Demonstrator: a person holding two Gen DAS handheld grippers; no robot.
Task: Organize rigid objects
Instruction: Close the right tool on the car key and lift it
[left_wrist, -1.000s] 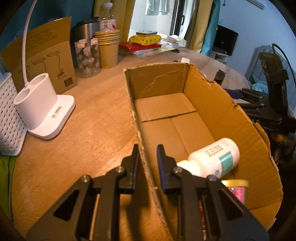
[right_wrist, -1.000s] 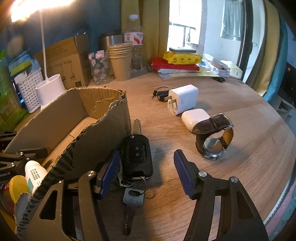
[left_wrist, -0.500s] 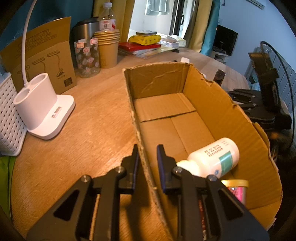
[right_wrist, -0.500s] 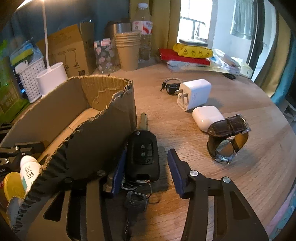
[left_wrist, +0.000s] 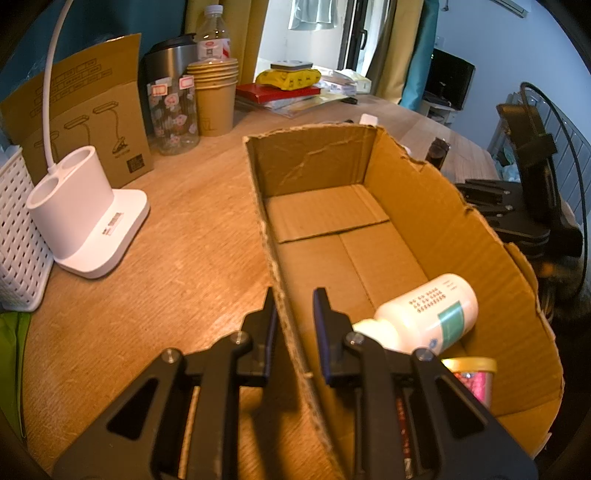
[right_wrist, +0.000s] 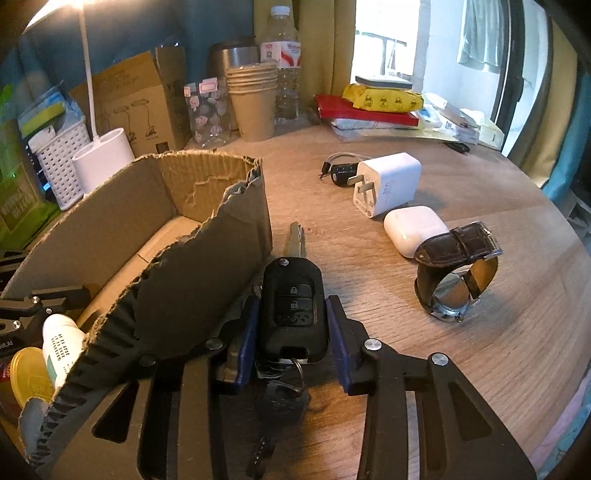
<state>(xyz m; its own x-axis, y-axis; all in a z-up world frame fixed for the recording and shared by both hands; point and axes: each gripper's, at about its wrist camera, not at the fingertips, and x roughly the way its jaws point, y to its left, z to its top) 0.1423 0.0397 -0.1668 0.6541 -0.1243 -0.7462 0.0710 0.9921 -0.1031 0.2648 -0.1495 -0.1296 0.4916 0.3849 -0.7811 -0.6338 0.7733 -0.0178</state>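
An open cardboard box (left_wrist: 436, 221) lies on the wooden table; a white bottle (left_wrist: 428, 314) and a yellow-lidded jar (left_wrist: 471, 365) lie in its near end. My left gripper (left_wrist: 293, 306) is shut on the box's left wall. In the right wrist view the box (right_wrist: 207, 266) is at left. My right gripper (right_wrist: 291, 317) is shut on a black car key fob (right_wrist: 293, 306) lying on the table beside the box's wall, with its key ring and a second key (right_wrist: 280, 398) behind it.
A brown-strap watch (right_wrist: 454, 269), white earbud case (right_wrist: 413, 229), white charger (right_wrist: 388, 184) and cable lie right of the fob. A white lamp base (left_wrist: 81, 214), basket (left_wrist: 18, 236), lamp carton, glass jar, paper cups (left_wrist: 214, 99) and books stand at the back.
My right gripper moved forward around the key fob and closed its fingers onto its sides. The left gripper and box have stayed put.
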